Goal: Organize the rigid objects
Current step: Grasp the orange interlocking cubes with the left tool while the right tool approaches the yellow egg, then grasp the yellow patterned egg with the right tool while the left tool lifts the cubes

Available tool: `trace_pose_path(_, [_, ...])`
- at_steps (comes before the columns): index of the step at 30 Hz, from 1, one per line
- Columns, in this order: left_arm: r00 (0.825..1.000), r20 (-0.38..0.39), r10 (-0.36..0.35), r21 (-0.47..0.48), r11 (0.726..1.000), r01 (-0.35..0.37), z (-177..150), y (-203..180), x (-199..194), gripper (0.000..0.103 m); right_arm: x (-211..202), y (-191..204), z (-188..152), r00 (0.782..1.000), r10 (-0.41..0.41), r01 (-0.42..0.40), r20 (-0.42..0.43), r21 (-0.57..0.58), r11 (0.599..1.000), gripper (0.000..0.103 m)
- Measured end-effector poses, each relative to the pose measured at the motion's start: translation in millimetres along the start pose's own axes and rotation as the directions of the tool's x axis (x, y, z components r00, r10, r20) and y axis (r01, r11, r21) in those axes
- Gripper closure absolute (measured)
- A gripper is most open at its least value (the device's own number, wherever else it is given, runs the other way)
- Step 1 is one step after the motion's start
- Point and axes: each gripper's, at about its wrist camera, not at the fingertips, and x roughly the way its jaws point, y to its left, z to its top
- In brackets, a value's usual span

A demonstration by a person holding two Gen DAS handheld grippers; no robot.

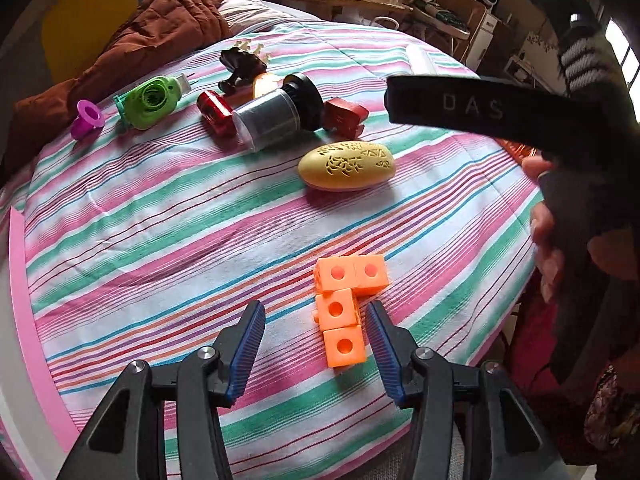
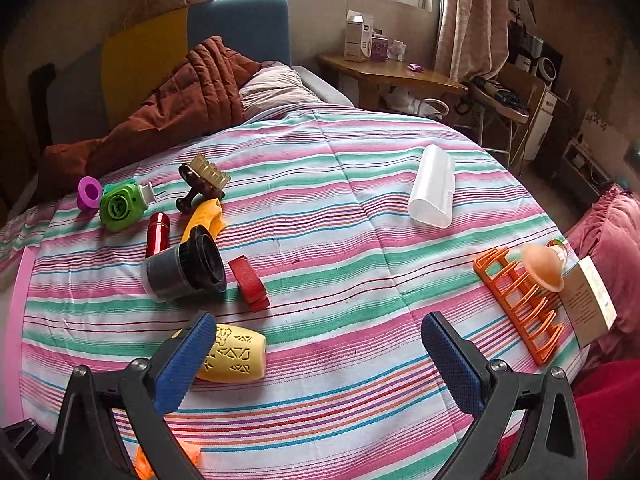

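An orange cube block piece (image 1: 343,312) lies on the striped bedspread (image 1: 160,232). My left gripper (image 1: 316,316) is open, and the near cubes lie between its blue pads, close to the right pad (image 1: 382,340). A yellow carved oval case (image 1: 347,165) lies beyond it; it also shows in the right wrist view (image 2: 236,354), just behind the left pad (image 2: 188,356) of my right gripper (image 2: 320,344), which is open and empty above the bedspread (image 2: 340,264). Further back lie a black-lidded jar (image 1: 276,114), a red tube (image 1: 214,112), a red block (image 1: 345,117) and a green toy (image 1: 150,106).
A purple ring (image 2: 89,192), a brown hair claw (image 2: 202,182) and a yellow piece (image 2: 204,218) lie at the left. A white case (image 2: 434,186) lies at the right middle. An orange rack (image 2: 520,300), a dome-topped item (image 2: 542,266) and a box (image 2: 588,304) sit at the right edge. A brown quilt (image 2: 180,108) lies behind.
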Motion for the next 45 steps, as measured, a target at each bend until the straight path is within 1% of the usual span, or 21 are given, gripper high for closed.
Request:
trace_pose_path(1, [1.000,-0.010,0.013,0.013,1.000,-0.013,1,-4,6,0.050,-1,2,0,1.000,-0.009,0.009,0.005,-0.014,1.000,0.000])
trace_pose_path(3, [1.000,-0.016,0.008,0.019,1.000,-0.007,1,-9,14,0.050,-3,6,-1,0.999,-0.028,0.029,0.018,-0.030,0.999,0.000])
trace_pose_path(6, [0.999,0.037,0.026,0.041,0.999,-0.028,2,-14,16,0.050,-4,10,-1,0.999,-0.046,0.047,0.023,-0.045,0.998,0.000])
trace_pose_path(9, [0.998,0.060,0.016,0.054,0.998,-0.019,0,-17,18,0.051,0,14,-3,0.997,-0.079,0.080,0.017,-0.080,0.994,0.000])
trace_pose_path(10, [0.997,0.070,0.012,0.061,0.998,-0.016,-1,-18,18,0.054,2,14,-4,0.997,-0.083,0.083,0.011,-0.085,0.993,0.000])
trace_pose_path(12, [0.997,0.082,0.011,0.068,0.998,-0.017,-3,-19,17,0.059,3,15,-5,0.997,-0.076,0.076,0.002,-0.086,0.993,0.000])
trace_pose_path(13, [0.996,0.086,0.007,0.065,0.998,-0.012,-4,-19,17,0.065,4,16,-6,0.998,-0.069,0.068,-0.001,-0.087,0.994,0.000])
trace_pose_path(16, [0.995,0.097,-0.011,0.054,0.999,0.006,-6,-16,16,0.070,5,21,-7,0.998,-0.067,0.067,0.001,-0.103,0.992,0.000])
trace_pose_path(21, [0.994,0.107,-0.026,0.048,0.999,0.021,-10,-13,14,0.075,5,26,-8,0.998,-0.061,0.060,0.000,-0.120,0.991,0.000])
trace_pose_path(28, [0.992,0.119,-0.031,0.047,0.999,0.026,-11,1,9,0.075,5,26,-8,0.999,-0.051,0.051,-0.003,-0.122,0.991,0.000])
trace_pose_path(33, [0.991,0.129,-0.036,0.011,0.999,0.035,-14,15,0,0.075,8,23,-6,1.000,0.013,-0.015,-0.018,-0.096,0.995,0.000])
trace_pose_path(38, [0.986,0.167,-0.013,-0.019,1.000,0.017,-21,33,-14,0.075,8,24,-6,0.994,0.108,-0.109,-0.008,-0.067,0.992,0.000])
trace_pose_path(40, [0.984,0.179,-0.007,-0.032,0.999,0.013,-22,38,-19,0.075,8,30,-7,0.990,0.142,-0.142,-0.002,-0.081,0.987,0.000])
trace_pose_path(43, [0.980,0.199,0.002,-0.048,0.999,0.008,-22,46,-26,0.075,12,42,-10,0.983,0.185,-0.185,-0.014,-0.137,0.973,0.007])
trace_pose_path(45, [0.977,0.213,0.006,-0.059,0.998,0.007,-25,53,-33,0.075,18,50,-11,0.981,0.192,-0.193,-0.023,-0.190,0.963,0.011])
